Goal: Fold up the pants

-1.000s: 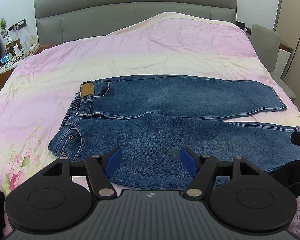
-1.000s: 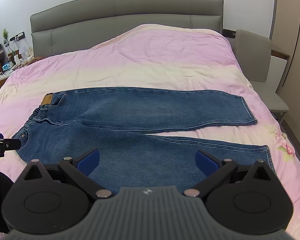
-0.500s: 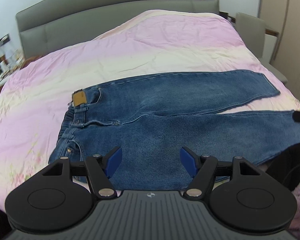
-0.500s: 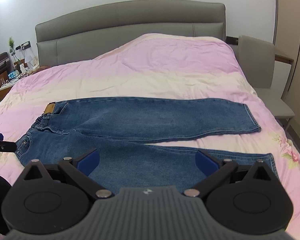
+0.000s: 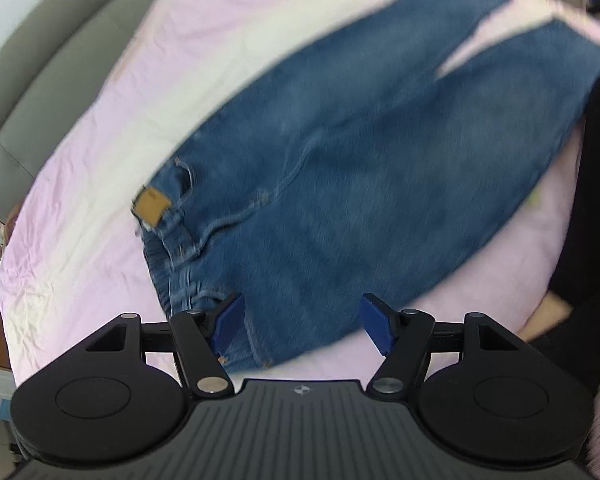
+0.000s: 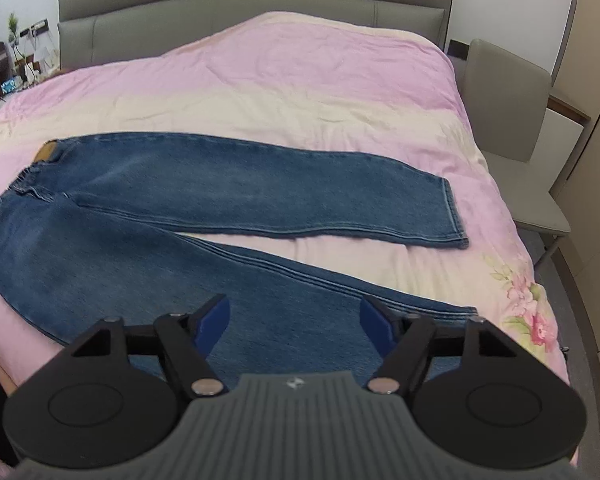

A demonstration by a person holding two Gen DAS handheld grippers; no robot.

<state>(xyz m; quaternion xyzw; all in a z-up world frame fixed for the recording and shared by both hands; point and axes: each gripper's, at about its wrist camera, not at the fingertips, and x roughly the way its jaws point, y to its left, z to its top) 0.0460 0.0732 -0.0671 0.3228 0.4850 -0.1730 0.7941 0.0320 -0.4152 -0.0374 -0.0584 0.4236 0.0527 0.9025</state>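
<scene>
Blue jeans (image 6: 228, 208) lie flat on the pink bed cover, waist to the left, both legs spread to the right. The left wrist view is blurred and tilted; it shows the jeans (image 5: 360, 168) with the brown waist patch (image 5: 152, 204). My left gripper (image 5: 302, 326) is open and empty, just above the near waist corner. My right gripper (image 6: 294, 320) is open and empty, above the lower part of the near leg, close to its hem (image 6: 460, 312).
The bed cover (image 6: 300, 80) is pink and cream with flowers at the right edge. A grey headboard (image 6: 220, 4) stands behind. A grey chair (image 6: 512, 128) stands at the bed's right side. A cluttered nightstand (image 6: 8, 72) is at the far left.
My left gripper has swung down and left toward the waist, tilting its view. My right gripper has moved right and lower along the near leg. Both stay open.
</scene>
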